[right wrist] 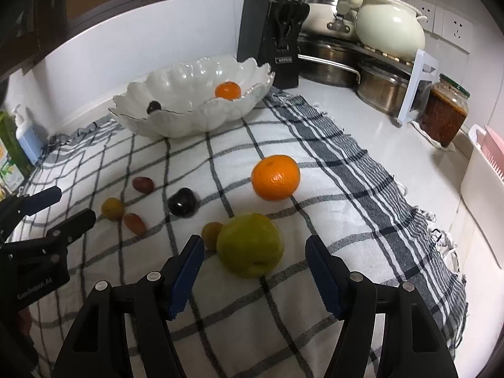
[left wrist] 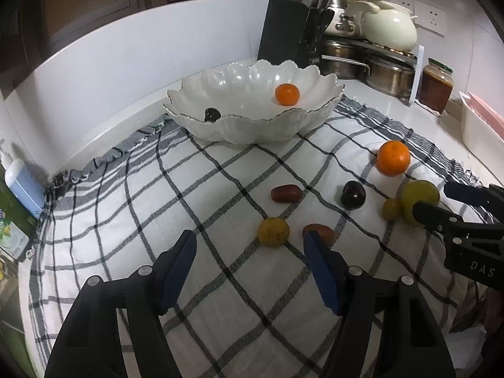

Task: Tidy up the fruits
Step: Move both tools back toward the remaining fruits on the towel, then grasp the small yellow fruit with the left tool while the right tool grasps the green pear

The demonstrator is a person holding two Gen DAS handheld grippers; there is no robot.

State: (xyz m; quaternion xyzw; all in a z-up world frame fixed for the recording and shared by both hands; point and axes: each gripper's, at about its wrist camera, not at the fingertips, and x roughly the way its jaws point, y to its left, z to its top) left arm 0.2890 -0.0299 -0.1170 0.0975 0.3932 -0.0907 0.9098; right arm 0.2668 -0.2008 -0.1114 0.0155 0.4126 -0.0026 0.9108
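A white scalloped bowl (left wrist: 220, 126) (right wrist: 189, 119) at the back of the checked cloth holds a small orange (left wrist: 287, 94) and a dark plum (left wrist: 212, 115). On the cloth lie a big orange (right wrist: 275, 177), a green apple (right wrist: 250, 249), a dark plum (right wrist: 182, 203), two red dates (left wrist: 285, 193) (left wrist: 321, 231) and two small yellow fruits (left wrist: 273, 231) (right wrist: 211, 233). My left gripper (left wrist: 250, 244) is open just short of the yellow fruit and date. My right gripper (right wrist: 255, 252) is open with the green apple between its fingers.
A black knife block (left wrist: 289, 31), steel pots (right wrist: 381, 88), a cream pot (right wrist: 390, 28) and a sauce jar (right wrist: 444, 113) stand at the back right. A white and pink rack (right wrist: 482, 195) is at the right edge. Bottles (left wrist: 23, 182) stand at the left.
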